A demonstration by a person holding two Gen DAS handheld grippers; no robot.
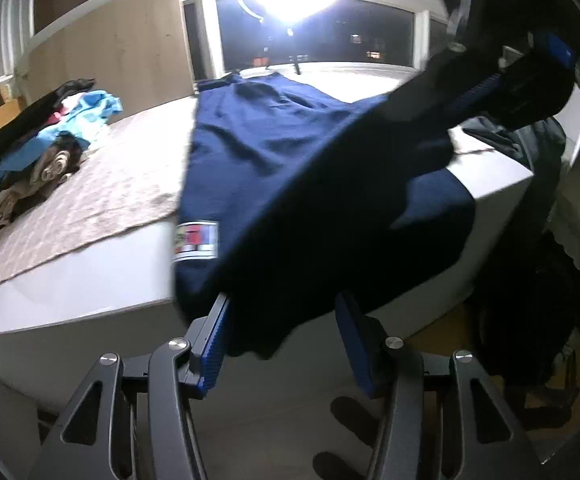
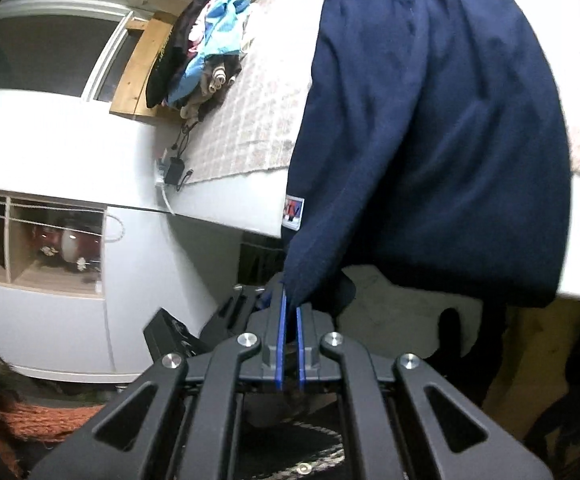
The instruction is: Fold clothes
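A navy sweatshirt (image 1: 274,152) with a small white, red and blue label (image 1: 196,240) lies across the white table (image 1: 90,292), its near part hanging off the front edge. My left gripper (image 1: 284,316) stands open below that edge, and the dangling hem hangs loosely between its wide-apart blue pads (image 1: 216,340). At the upper right, my right gripper (image 1: 421,104) lifts one side of the cloth. In the right wrist view the right gripper (image 2: 291,308) is shut on a corner of the sweatshirt (image 2: 429,120), which stretches up from it onto the table.
A beige patterned cloth (image 1: 102,196) covers part of the table. A pile of mixed clothes (image 1: 50,132) sits at its far left. A charger and cable (image 2: 174,172) lie at the table's edge. A dark bag (image 1: 529,140) rests at the right. Shelving (image 2: 50,248) stands beyond.
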